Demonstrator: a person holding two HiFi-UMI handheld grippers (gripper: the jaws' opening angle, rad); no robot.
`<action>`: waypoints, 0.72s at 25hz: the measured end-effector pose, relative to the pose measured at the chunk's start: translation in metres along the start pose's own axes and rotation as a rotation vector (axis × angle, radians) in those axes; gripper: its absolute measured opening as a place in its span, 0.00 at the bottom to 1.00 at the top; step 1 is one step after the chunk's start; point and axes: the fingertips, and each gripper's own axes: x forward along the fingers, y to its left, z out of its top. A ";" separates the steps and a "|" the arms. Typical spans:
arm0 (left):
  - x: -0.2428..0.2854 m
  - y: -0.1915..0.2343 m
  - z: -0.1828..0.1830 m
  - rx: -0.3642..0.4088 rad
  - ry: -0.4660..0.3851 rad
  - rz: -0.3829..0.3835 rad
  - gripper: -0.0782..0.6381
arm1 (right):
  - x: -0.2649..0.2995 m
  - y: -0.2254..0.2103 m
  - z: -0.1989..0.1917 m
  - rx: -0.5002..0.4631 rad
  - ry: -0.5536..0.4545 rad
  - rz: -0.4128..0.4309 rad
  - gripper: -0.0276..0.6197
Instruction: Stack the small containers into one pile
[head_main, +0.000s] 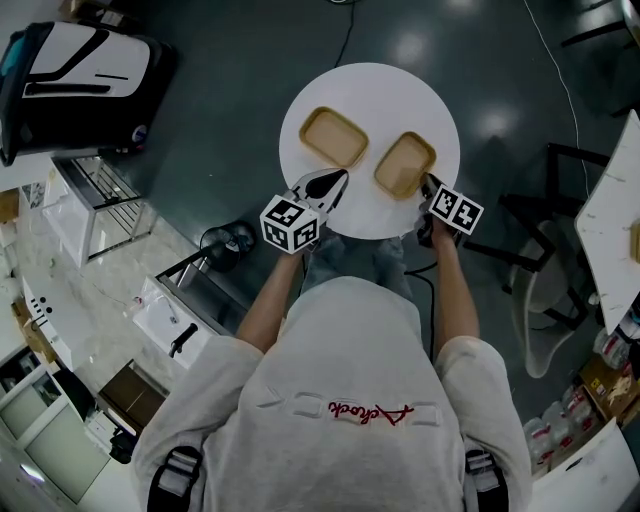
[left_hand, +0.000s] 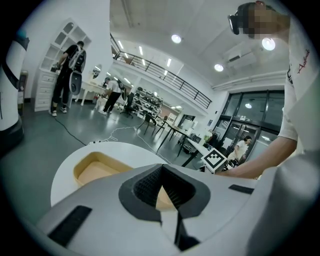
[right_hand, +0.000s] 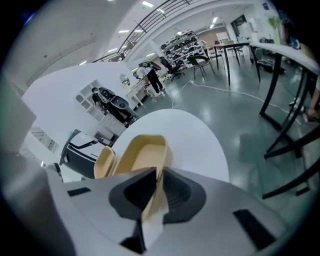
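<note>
Two shallow tan containers lie apart on the round white table (head_main: 375, 95): one at the left (head_main: 334, 136), one at the right (head_main: 405, 164). My right gripper (head_main: 428, 184) is at the right container's near edge. In the right gripper view that container (right_hand: 145, 147) has its thin near rim pinched between the jaws of the right gripper (right_hand: 158, 175), which is shut on it, and the other container (right_hand: 103, 162) shows to its left. My left gripper (head_main: 340, 178) hovers just short of the left container (left_hand: 97, 170). Its tips (left_hand: 160, 169) meet with nothing between them.
A dark chair (head_main: 540, 235) and another white table (head_main: 610, 210) stand to the right. A black and white machine (head_main: 80, 70) sits at the far left, with a metal cart (head_main: 100, 200) and sink unit (head_main: 180, 320) below it. People (left_hand: 67, 75) stand far off in the hall.
</note>
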 end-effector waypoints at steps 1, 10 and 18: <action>0.000 0.000 0.000 -0.001 -0.002 0.001 0.12 | 0.000 0.000 0.001 -0.016 0.000 -0.008 0.11; 0.000 -0.002 0.002 -0.001 -0.012 0.002 0.12 | -0.003 0.008 0.002 -0.128 0.044 0.019 0.09; -0.001 -0.006 0.004 0.004 -0.021 -0.006 0.12 | -0.014 0.023 0.018 -0.146 0.002 0.074 0.09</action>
